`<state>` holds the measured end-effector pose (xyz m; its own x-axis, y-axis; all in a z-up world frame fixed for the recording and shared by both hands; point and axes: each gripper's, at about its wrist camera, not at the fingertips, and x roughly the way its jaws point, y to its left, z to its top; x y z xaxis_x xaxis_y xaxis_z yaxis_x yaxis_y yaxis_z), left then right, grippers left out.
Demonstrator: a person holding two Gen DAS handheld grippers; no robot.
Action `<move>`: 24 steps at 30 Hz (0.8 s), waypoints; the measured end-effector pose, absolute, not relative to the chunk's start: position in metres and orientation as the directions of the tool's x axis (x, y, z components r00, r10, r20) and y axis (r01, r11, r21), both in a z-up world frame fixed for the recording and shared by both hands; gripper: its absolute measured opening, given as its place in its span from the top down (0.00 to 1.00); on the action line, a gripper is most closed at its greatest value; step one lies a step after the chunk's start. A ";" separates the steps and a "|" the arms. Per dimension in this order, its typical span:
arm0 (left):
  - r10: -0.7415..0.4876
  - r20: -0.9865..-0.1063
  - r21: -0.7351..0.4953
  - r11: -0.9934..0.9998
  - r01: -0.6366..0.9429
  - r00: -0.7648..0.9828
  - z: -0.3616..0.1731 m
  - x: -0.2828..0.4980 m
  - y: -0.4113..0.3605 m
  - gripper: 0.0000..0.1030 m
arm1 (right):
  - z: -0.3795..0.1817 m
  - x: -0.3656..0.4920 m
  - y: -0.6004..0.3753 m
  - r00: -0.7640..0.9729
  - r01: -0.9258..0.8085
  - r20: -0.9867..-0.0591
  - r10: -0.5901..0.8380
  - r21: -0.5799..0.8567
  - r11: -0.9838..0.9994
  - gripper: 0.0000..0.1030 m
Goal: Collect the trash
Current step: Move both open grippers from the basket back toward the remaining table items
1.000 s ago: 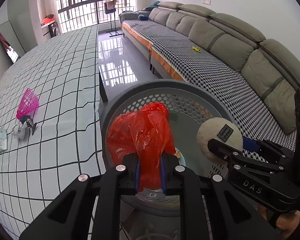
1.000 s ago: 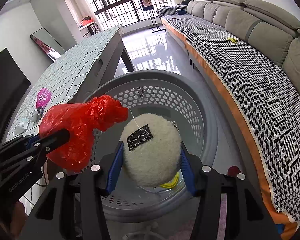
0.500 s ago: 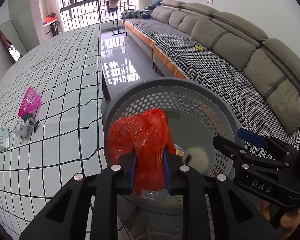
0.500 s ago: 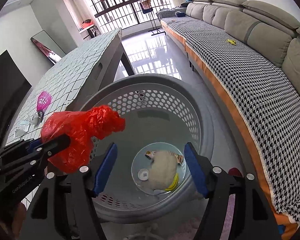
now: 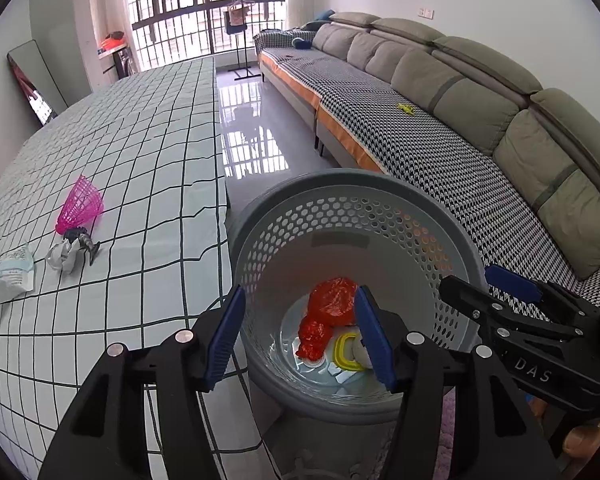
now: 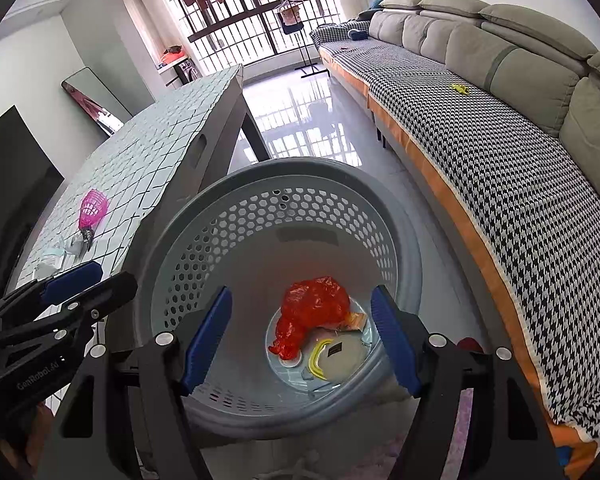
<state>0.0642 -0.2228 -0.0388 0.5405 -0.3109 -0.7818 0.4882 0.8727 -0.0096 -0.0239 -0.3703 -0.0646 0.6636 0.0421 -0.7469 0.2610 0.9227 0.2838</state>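
Observation:
A grey perforated bin (image 5: 452, 236) (image 6: 204, 240) stands on the floor beside the table. At its bottom lie a crumpled red plastic bag (image 5: 328, 312) (image 6: 308, 312), a cream fuzzy ball with a black label (image 6: 340, 356) and a yellow scrap (image 5: 342, 354). My left gripper (image 5: 300, 336) hangs over the bin with its jaws opening and nothing between them. My right gripper (image 6: 300, 340) is open and empty above the bin too. On the checked tablecloth (image 5: 140, 168) remain a pink shuttlecock (image 5: 80, 208), a crumpled silver wrapper (image 5: 62, 256) and a white packet (image 5: 10, 276).
A long grey sofa (image 5: 480, 92) with a houndstooth cover runs along the right wall, a small yellow thing (image 5: 405, 108) lying on it. Glossy floor (image 5: 252, 136) lies between table and sofa. A mirror (image 6: 92, 104) leans on the left wall.
My right gripper opened first and the cream ball dropped into the bin. Then my left gripper opened and the red bag fell to the bin's bottom.

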 end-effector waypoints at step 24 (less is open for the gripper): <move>-0.306 -0.725 0.005 0.894 0.449 0.617 -0.007 0.053 -0.195 0.31 | -0.044 -0.035 -0.367 0.692 0.263 -0.722 0.026 0.286 0.921 0.33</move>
<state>0.0533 -0.1951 -0.0072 0.6171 -0.3062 -0.7248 0.4487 0.8937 0.0045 -0.0350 -0.3669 -0.0435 0.6916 0.0263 -0.7218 0.2635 0.9213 0.2860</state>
